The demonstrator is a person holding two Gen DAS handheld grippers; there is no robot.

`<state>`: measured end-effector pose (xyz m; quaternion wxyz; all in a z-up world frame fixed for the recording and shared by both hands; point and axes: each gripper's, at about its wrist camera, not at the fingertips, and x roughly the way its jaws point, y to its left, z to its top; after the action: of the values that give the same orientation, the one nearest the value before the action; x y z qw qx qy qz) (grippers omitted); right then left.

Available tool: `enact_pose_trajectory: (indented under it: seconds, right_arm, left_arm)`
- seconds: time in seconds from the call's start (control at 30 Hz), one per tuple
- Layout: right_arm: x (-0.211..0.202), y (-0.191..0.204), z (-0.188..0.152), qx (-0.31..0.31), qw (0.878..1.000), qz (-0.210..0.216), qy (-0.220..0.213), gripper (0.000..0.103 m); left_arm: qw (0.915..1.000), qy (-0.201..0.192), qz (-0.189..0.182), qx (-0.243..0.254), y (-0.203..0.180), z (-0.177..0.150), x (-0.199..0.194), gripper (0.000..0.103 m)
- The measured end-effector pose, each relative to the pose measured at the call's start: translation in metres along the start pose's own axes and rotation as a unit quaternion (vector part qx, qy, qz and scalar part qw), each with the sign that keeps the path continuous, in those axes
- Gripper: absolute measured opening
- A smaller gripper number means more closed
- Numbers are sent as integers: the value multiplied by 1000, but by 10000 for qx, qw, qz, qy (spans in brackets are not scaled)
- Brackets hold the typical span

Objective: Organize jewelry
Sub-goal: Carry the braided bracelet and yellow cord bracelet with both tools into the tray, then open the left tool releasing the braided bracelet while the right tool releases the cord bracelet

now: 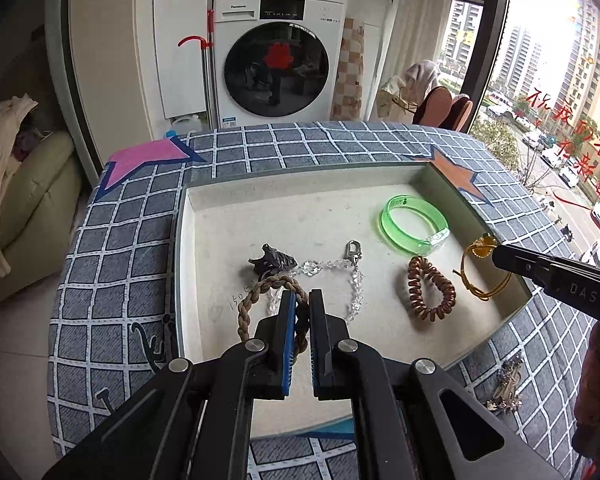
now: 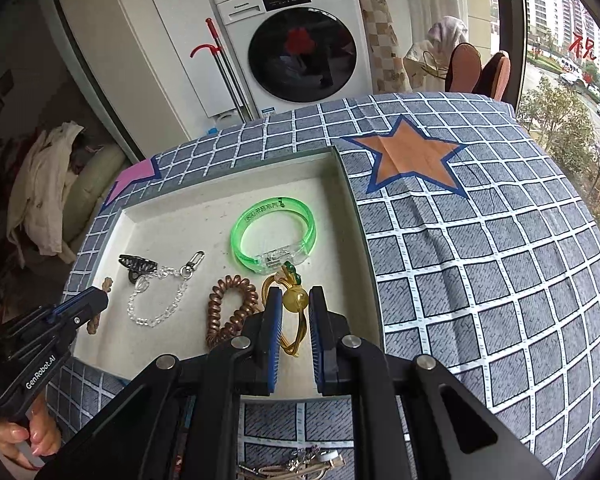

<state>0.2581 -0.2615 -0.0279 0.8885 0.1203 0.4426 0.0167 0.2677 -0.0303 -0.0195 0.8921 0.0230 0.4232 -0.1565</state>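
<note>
Jewelry lies in white tray [image 1: 480,312] | left gripper [image 1: 302,300] pinches braided rope bracelet [image 1: 256,300] | right gripper [image 2: 296,300] pinches gold bead cord [image 2: 296,299] | advice: lower both gently onto bare tray floor, apart from spiral hair tie [image 2: 228,308].

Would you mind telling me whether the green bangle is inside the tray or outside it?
Inside: the green bangle lies flat on the tray floor, within its walls.

Both wrist views look steeply down, close, sharing the tray [image 1: 476,208].

Bright window daylight, sharp, fisheye-warped edges
</note>
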Motion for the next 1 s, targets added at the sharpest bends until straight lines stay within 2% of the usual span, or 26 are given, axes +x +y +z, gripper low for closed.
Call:
enact_pose_trajectory:
  seconds: [0.37,0.6,0.73,0.8,0.9,1.0]
  right_arm:
    - [31,-2,4,87,9998,24,163,15]
    - [40,6,-1,-232,9992,-258,219,17]
    - [38,8,-3,-251,9992,-239,178,46]
    - [37,9,-3,-240,9993,-216,175,54]
    - [32,9,-3,-178,9997,-52,145,59]
    - [19,8,-3,-78,9998,200,-32,76]
  left_arm:
    - [9987,262,415,171,-6,-6,30,27]
    - [9967,258,709,291,-6,-6,38,27]
    - [9952,227,867,383,-8,-6,40,27]
    - [9949,226,897,400,-9,-6,40,27]
    - [9948,196,912,406,-10,-7,36,27]
    - [9944,130,947,452,-13,-8,32,27]
